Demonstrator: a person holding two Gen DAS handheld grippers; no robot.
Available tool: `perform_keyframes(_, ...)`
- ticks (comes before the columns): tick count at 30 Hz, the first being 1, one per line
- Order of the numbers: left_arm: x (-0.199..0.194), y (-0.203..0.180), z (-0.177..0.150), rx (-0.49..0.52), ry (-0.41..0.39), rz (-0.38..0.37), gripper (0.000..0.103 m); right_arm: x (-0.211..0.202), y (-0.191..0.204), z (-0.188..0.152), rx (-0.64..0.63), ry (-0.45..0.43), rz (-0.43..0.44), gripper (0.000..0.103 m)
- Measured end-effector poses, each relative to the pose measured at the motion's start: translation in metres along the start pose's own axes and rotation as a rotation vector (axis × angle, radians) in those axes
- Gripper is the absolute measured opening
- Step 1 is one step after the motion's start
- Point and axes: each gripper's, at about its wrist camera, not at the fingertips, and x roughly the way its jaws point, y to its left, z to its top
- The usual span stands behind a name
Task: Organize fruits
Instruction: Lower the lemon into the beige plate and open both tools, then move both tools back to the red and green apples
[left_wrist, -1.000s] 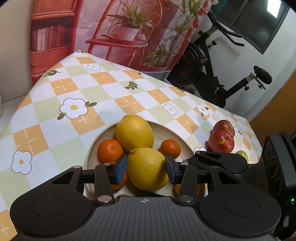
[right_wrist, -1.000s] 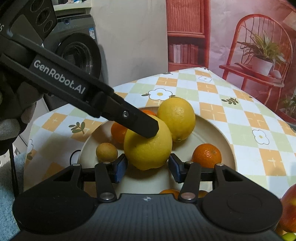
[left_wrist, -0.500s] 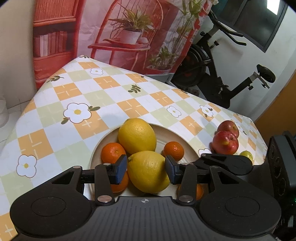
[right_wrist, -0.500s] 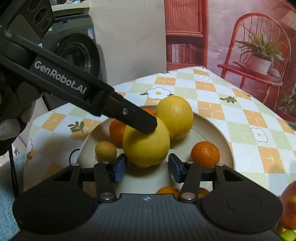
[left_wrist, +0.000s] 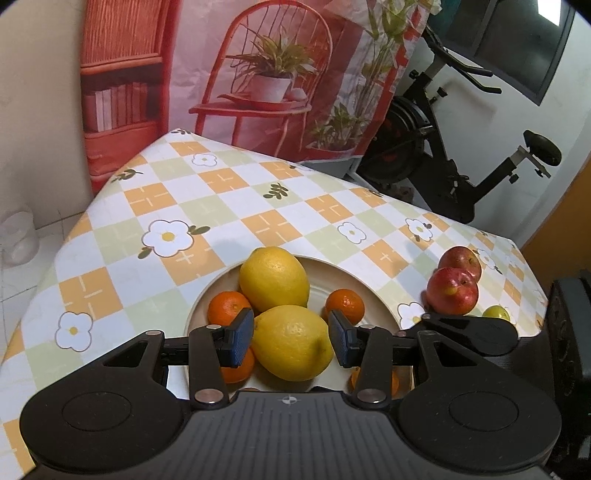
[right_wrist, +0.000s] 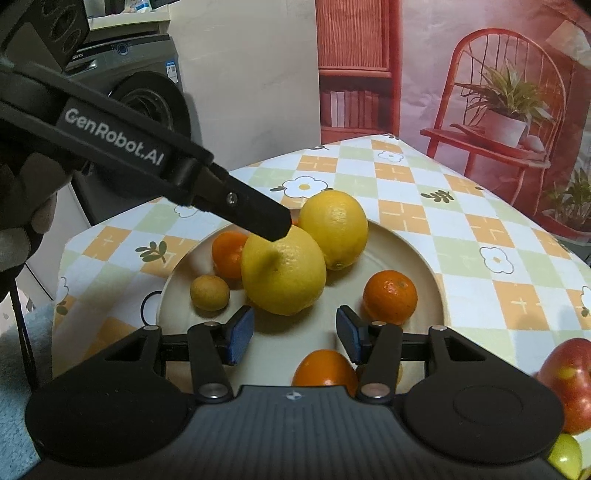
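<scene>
A cream plate (left_wrist: 332, 269) (right_wrist: 413, 254) on the checkered tablecloth holds two lemons, several oranges and a small yellow-brown fruit (right_wrist: 209, 292). The near lemon (left_wrist: 291, 341) (right_wrist: 283, 273) rests on the plate between the pads of my open left gripper (left_wrist: 291, 341), with small gaps on both sides. The second lemon (left_wrist: 274, 278) (right_wrist: 334, 234) lies just behind it. My right gripper (right_wrist: 294, 334) is open and empty, above the plate's near side, drawn back from the lemon. The left gripper's finger (right_wrist: 255, 218) hangs over the near lemon in the right wrist view.
Two red apples (left_wrist: 452, 290) and a small green fruit (left_wrist: 496, 313) lie on the cloth right of the plate; an apple (right_wrist: 569, 384) shows at the right wrist view's edge. The table edges fall off near. An exercise bike (left_wrist: 461, 147) and a washing machine (right_wrist: 140, 92) stand beyond.
Both grippers have risen and pulled back from the plate. The right gripper's pads, which flanked the near lemon, now sit short of it. The lemon stays on the plate.
</scene>
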Motion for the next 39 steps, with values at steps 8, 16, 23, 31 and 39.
perform_keyframes(8,-0.01,-0.008,0.001,0.026,-0.029,0.054,0.047,-0.015,0.0,-0.002,0.004,-0.02,-0.021,0.052)
perform_keyframes(16,-0.016,-0.02,0.003,0.046,-0.055,0.092,0.047,-0.041,-0.011,-0.012,0.042,-0.063,-0.052,0.052)
perform_keyframes(23,-0.016,-0.042,0.001,0.069,-0.092,0.107,0.048,-0.07,-0.029,-0.027,0.1,-0.112,-0.097,0.052)
perform_keyframes(31,-0.004,-0.085,-0.004,0.127,-0.133,0.05,0.048,-0.121,-0.057,-0.062,0.18,-0.171,-0.196,0.052)
perform_keyframes(39,0.009,-0.118,-0.017,0.174,-0.138,0.011,0.048,-0.157,-0.084,-0.096,0.257,-0.179,-0.295,0.052)
